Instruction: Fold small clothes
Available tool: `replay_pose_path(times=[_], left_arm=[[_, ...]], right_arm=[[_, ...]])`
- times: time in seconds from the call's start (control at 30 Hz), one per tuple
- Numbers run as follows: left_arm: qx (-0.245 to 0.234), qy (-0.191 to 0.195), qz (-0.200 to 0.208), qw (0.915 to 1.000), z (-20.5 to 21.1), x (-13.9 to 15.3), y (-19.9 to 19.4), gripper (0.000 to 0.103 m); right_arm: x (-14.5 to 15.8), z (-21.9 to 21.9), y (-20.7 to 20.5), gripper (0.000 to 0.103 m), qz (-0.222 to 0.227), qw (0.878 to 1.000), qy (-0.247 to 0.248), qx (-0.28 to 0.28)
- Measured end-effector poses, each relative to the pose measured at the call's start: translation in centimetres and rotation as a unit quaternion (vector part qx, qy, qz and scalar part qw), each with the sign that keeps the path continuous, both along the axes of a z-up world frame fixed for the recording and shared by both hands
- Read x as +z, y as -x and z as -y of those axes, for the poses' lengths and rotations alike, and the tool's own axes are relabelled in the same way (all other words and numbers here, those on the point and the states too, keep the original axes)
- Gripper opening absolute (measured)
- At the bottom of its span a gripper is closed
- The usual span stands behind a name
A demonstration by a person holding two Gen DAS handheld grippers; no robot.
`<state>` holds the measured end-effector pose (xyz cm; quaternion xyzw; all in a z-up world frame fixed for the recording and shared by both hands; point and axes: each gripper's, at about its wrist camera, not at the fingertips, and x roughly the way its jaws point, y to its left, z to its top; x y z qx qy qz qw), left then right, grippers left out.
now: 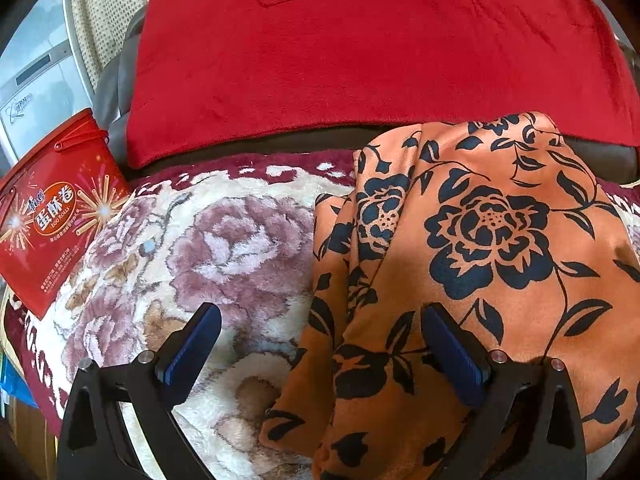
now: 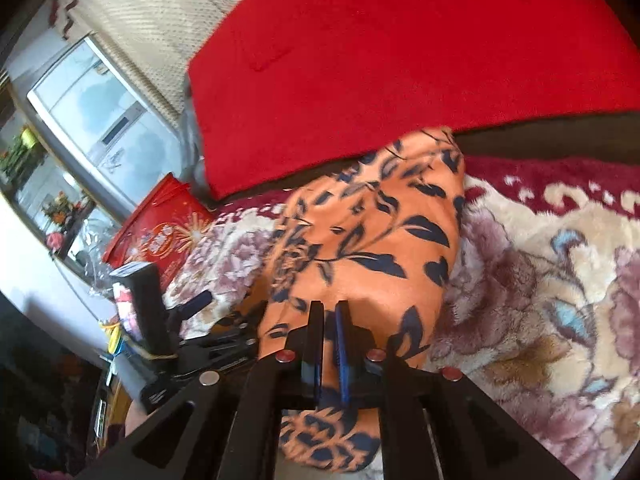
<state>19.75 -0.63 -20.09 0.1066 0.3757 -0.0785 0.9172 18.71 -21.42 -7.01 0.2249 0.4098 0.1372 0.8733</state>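
Your right gripper is clamped on the near edge of the orange floral garment, which stretches away toward 12 o'clock over the floral blanket. Your left gripper hangs spread wide above the garment's left edge, its right finger over the cloth, which spreads toward 1 o'clock.
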Motion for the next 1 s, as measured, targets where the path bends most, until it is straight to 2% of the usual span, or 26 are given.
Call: replay_pose_path(times=[0.1,0.17,0.23,0.3,0.47,0.63,0.73,0.8,0.9,1.0], left_arm=[[0.0,-0.002,0.001,1.0,0.1,0.0,0.1,0.101],[0.001,-0.007,0.0,1.0,0.0,-0.1,0.0,0.101],[0.0,-0.006,-0.001,1.0,0.1,-0.2,0.0,0.101],[-0.001,-0.002,-0.001,1.0,0.0,-0.2,-0.1,0.101],[-0.001,-0.005,0.003,1.0,0.2,0.0,0.0,0.101],[0.0,-0.006,0.004,1.0,0.3,0.1,0.1,0.101],[-0.001,-0.008,0.006,1.0,0.4,0.1,0.2,0.101],[-0.001,-0.01,0.005,0.9999,0.4,0.0,0.1,0.101],[-0.003,-0.007,0.006,1.0,0.3,0.1,0.1,0.101],[-0.007,-0.004,0.006,1.0,0.2,0.3,0.1,0.101]], right_arm=[[-0.5,-0.9,0.0,0.009,-0.019,1.0,-0.005,0.019],[-2.6,-1.9,-0.7,0.007,-0.052,0.998,0.025,0.029],[-3.5,-1.5,-0.8,0.007,-0.044,0.999,-0.005,0.028],[-3.4,-0.9,-1.0,0.006,-0.055,0.998,-0.027,0.024],[-1.9,-0.9,-0.4,0.006,-0.034,0.999,-0.009,0.031],[-0.5,-0.4,0.2,0.007,-0.005,1.0,0.011,0.012],[-1.5,-0.3,-0.5,0.007,-0.025,0.999,0.022,0.004],[-2.7,-0.1,-0.9,0.007,-0.033,0.999,0.008,0.005],[-2.6,0.5,-1.1,0.007,-0.039,0.999,-0.014,0.004],[-2.0,0.7,-0.9,0.006,-0.03,0.999,-0.015,0.006]])
